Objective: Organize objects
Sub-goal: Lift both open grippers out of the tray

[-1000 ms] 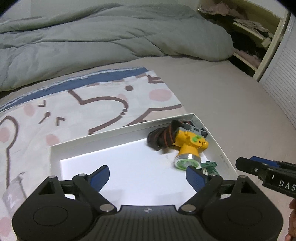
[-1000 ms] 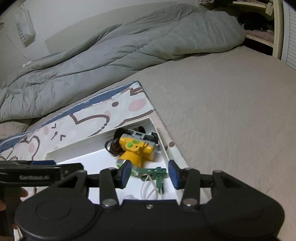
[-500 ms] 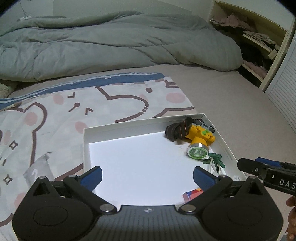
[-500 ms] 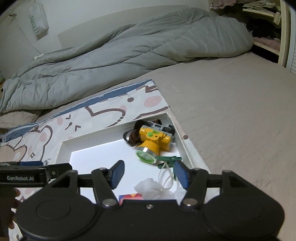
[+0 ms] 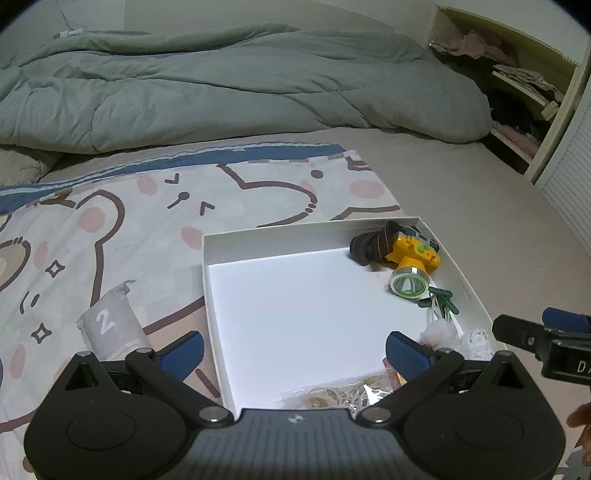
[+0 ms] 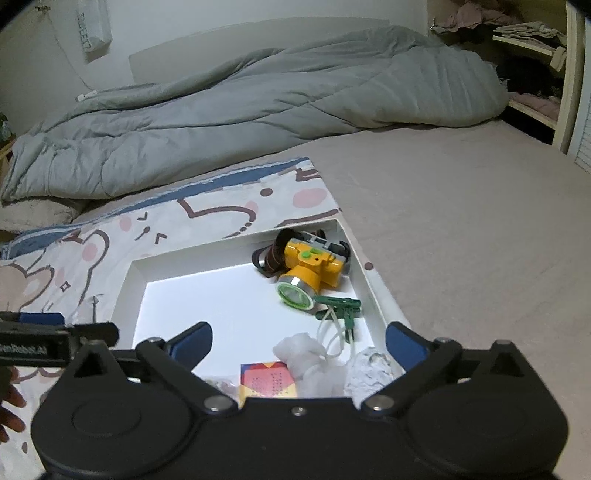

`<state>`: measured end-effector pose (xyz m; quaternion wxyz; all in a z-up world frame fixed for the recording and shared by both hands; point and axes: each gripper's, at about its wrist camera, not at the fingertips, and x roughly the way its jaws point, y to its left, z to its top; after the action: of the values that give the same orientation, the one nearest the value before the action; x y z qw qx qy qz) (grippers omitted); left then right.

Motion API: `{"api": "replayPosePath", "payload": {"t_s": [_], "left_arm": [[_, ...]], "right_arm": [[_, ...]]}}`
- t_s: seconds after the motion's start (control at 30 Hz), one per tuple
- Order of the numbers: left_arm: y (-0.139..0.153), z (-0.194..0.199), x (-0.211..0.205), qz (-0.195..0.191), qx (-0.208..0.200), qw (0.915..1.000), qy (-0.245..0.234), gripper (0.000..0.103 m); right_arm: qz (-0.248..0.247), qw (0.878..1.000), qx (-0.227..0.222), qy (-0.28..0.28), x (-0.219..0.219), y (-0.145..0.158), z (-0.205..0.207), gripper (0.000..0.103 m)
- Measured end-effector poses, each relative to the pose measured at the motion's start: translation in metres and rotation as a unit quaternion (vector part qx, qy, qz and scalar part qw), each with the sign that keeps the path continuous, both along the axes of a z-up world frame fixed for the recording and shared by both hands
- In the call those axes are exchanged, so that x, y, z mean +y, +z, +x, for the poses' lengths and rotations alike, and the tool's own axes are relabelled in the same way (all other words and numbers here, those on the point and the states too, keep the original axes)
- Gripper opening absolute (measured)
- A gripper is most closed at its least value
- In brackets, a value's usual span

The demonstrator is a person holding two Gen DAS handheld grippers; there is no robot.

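Both the left gripper (image 5: pixel 293 349) and right gripper (image 6: pixel 295 341) are held wide open, empty, above the white box (image 5: pixel 258 236); a yellow headlamp (image 5: pixel 410 264) is seen in its far right corner.

You can read a white "2" on the grey pouch (image 5: pixel 110 325), "DA" on the right gripper (image 5: pixel 550 328) body, "GenRobot.AI" partly cut off on the left gripper (image 6: pixel 55 332) body, faint "SWEET" on the wall bag (image 6: pixel 92 27).
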<state>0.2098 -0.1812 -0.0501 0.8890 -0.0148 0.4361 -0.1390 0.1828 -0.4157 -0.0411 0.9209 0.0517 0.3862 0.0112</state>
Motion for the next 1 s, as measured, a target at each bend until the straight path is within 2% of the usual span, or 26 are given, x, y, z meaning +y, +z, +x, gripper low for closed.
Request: {"api": "replayPosePath", "payload": {"t_s": [0.17,0.5,1.0], "left_arm": [[-0.001,-0.001,0.011,-0.01,0.003,0.9999,0.009,0.103],[0.001,-0.001,0.038,-0.003,0.004,0.9997,0.024,0.103],[0.015,-0.009,0.123,0.006,-0.004,0.9963,0.085,0.103]], "right_arm": [[-0.011,1.0,0.001,0.01,0.005,-0.002,0.0,0.103],[-0.024,1.0,0.004,0.011,0.017,-0.002,0.006,0.103],[-0.022,0.998,-0.003,0.065,0.079,0.004,0.02,0.103]]}}
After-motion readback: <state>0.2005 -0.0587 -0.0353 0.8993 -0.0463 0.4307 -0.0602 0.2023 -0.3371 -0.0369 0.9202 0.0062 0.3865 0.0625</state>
